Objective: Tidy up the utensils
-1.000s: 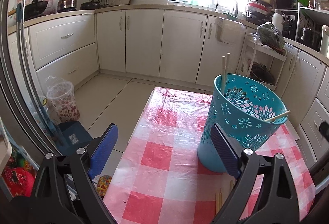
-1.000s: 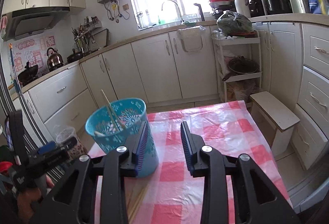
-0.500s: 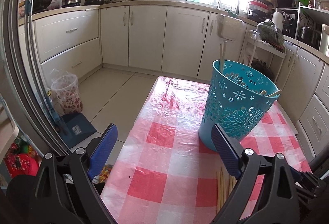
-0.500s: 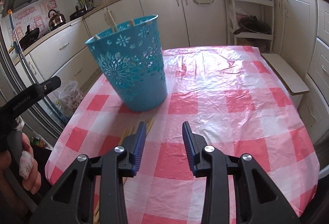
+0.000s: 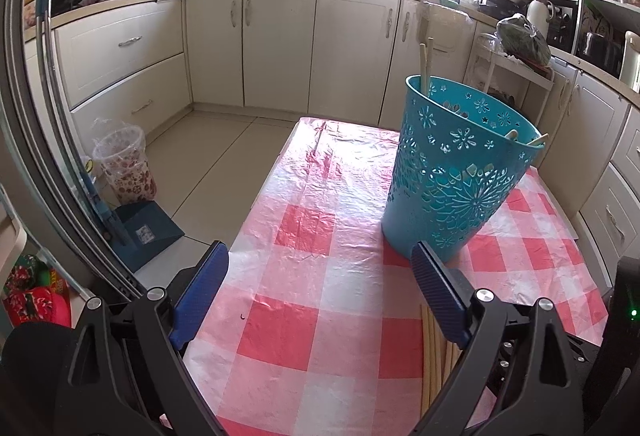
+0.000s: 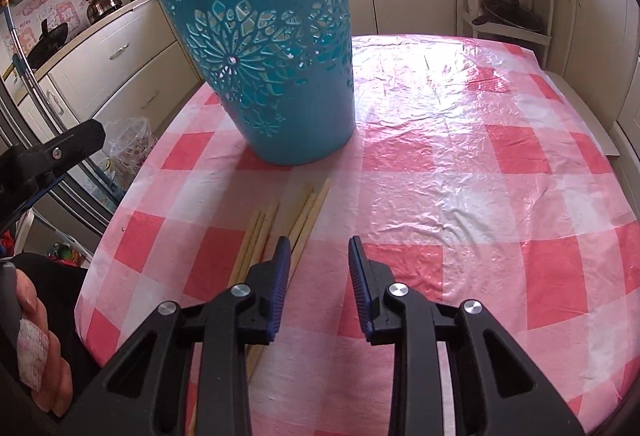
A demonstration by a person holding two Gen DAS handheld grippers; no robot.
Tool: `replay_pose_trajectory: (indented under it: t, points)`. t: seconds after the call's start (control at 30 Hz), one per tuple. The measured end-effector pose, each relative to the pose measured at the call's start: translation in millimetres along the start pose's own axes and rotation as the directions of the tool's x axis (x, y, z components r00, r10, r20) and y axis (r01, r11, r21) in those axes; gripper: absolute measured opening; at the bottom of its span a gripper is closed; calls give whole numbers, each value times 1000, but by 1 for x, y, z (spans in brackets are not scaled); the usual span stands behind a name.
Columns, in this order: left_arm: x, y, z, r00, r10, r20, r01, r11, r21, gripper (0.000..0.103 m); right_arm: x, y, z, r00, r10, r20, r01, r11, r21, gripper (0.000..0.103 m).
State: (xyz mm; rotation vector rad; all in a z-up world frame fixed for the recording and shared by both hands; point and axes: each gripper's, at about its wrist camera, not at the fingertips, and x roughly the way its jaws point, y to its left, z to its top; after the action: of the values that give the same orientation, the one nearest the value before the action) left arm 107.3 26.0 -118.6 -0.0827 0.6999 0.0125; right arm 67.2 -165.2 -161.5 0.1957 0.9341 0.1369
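Several pale wooden chopsticks (image 6: pixel 276 232) lie lower-centre on the checked counter (image 6: pixel 480 156). Right tool (image 6: pixel 316 252), jaws just narrowing, grasps nothing; left tool (image 5: pixel 320 268) gapes wide. Sticks may roll aside if nudged.

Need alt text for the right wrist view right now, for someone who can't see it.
Right gripper, jaws apart and empty, hovers over loose chopsticks lying on the pink checked tablecloth, just in front of an upright blue basket.

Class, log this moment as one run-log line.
right claw: open, closing, empty | chopsticks: on table beside it | left claw: open | basket: upright
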Motion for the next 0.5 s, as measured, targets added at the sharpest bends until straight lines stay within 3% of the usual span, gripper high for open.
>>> replay_pose_trajectory:
  t: [0.37,0.5]
  points:
    - [14,-11,-6,998,3,-64,0,999,49,89,9,9,1,999,-42,-30,39,994,-101,29]
    - [25,-22,-17,991,-9,-132,24,993,111,89,8,15,6,994,-86,-67,68,971,-228,28]
